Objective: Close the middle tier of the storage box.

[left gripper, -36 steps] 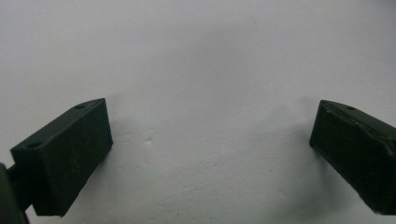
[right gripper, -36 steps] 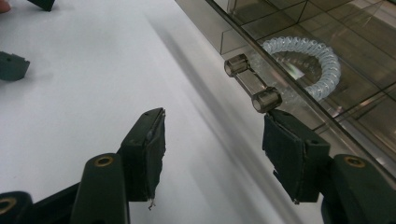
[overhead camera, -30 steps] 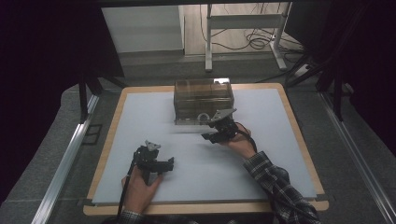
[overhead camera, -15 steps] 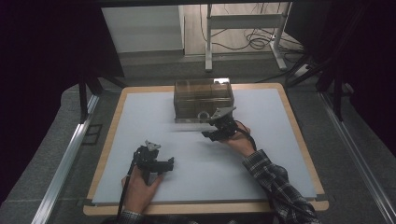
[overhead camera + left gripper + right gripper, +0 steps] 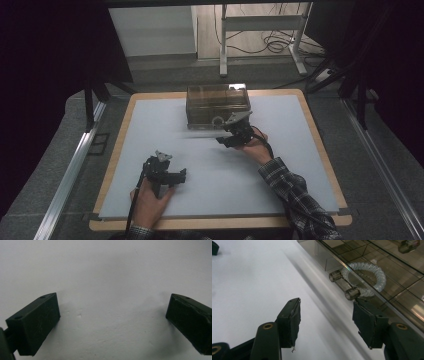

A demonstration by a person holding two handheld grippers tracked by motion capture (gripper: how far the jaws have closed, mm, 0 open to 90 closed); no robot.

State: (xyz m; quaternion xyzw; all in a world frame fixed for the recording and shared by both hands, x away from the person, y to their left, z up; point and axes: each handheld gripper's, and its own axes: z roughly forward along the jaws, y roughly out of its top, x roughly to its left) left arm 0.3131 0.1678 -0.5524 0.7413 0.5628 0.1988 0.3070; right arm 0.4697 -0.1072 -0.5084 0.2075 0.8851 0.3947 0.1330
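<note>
1. The smoky clear compartment box stands at the far middle of the white worktop, its long axis running left to right in the high view.
2. On its front wall, a clear bar handle and a coiled ring show in the right claw's view.
3. At the left, the left claw rests low near the worktop's front edge, well apart from the box. Its jaws are spread wide with nothing between them, only bare worktop beneath.
4. Further right, the right claw hangs just before the box's front wall and is plainly the nearer one.
5. Its jaws stand parted and grip nothing; the handle lies just ahead of the right-hand jaw, slightly off the gap.
6. Judged from this, the next move depends on shifting that claw sideways, so the handle falls between the jaws.
</note>
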